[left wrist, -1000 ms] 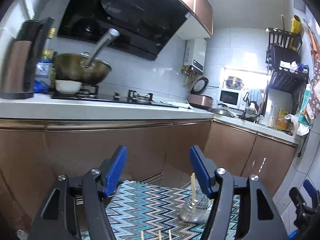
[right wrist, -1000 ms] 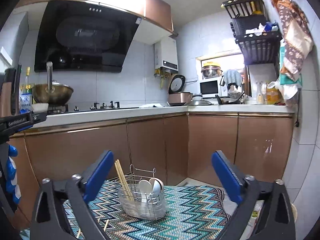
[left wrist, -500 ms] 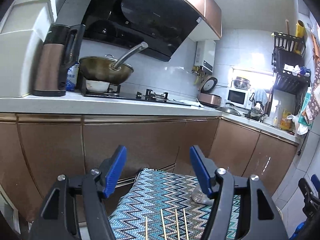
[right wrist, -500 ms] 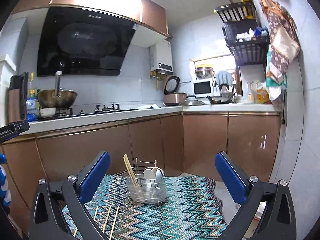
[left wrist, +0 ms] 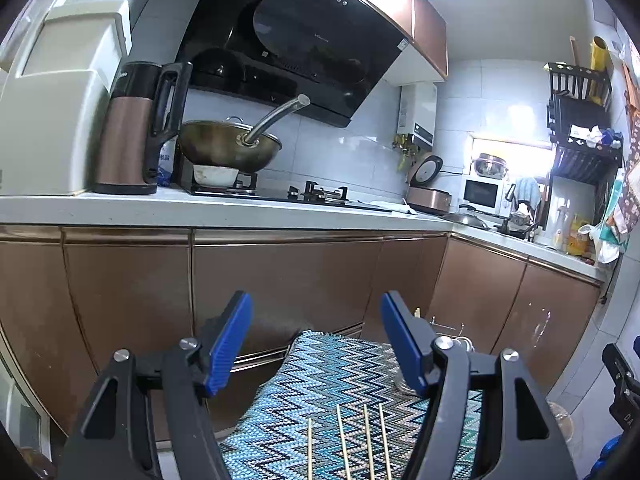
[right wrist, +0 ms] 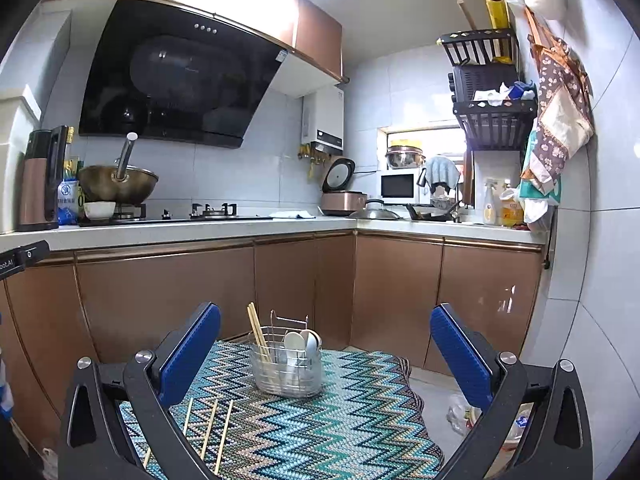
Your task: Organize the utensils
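A wire utensil caddy [right wrist: 286, 368] stands on a table with a blue zigzag cloth [right wrist: 320, 432]. It holds chopsticks [right wrist: 258, 336] and white spoons [right wrist: 300, 342]. Several loose chopsticks [right wrist: 210, 428] lie on the cloth at the near left; they also show in the left wrist view [left wrist: 352, 440]. My left gripper [left wrist: 316, 340] is open and empty above the loose chopsticks. My right gripper [right wrist: 326, 354] is open wide and empty, held short of the caddy. In the left wrist view the caddy [left wrist: 452, 336] is mostly hidden behind my right finger.
Brown kitchen cabinets [right wrist: 280, 280] and a white counter [right wrist: 200, 228] run behind the table. A wok [right wrist: 118, 186], a kettle [right wrist: 40, 180] and a rice cooker [right wrist: 344, 196] stand on the counter. The floor at the right holds a bag [right wrist: 460, 412].
Both grippers have drawn back and risen, so more of the cloth and the loose chopsticks show. The left view has swung right. Both stay open.
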The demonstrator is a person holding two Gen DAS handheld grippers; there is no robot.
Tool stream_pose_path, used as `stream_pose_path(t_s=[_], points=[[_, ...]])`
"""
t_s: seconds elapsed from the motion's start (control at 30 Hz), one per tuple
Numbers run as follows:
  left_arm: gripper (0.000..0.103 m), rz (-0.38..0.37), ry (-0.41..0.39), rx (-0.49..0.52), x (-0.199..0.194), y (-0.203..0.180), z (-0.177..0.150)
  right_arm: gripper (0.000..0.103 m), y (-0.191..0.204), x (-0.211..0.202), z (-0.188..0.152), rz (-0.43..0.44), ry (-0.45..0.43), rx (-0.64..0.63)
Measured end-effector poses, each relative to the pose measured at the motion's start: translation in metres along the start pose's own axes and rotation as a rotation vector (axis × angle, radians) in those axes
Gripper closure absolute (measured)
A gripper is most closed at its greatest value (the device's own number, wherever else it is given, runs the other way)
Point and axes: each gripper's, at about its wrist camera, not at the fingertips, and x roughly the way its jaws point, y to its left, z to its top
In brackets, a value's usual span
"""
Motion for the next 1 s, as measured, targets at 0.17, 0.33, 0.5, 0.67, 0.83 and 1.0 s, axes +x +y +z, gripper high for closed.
stream_pose_path(t_s=[0.17,0.33,0.5,0.67,0.83,1.0], points=[[0.038,0.012,-0.009,0.038,-0.003,-0.01,-0.004,0.0,-0.006,0.0,-0.003,-0.026,0.024,0.007],[0.038,-0.004,0.015,0.079,0.002,-0.024,-0.011,0.0,-0.014,0.001,-0.005,-0.037,0.03,0.029],[0.038,-0.015,0.035,0.1,0.008,-0.033,-0.02,0.0,-0.019,0.003,-0.01,-0.047,0.037,0.032],[0.038,-0.023,0.064,0.109,0.015,-0.039,-0.028,0.0,-0.023,0.008,-0.014,-0.05,0.05,0.037],[0.038,-0.018,0.123,0.149,0.028,-0.045,-0.036,0.0,-0.023,0.014,-0.018,-0.058,0.063,0.029],[0.038,-0.003,0.135,0.169,0.035,-0.051,-0.042,0.0,-0.025,0.022,-0.022,-0.058,0.079,0.032]])
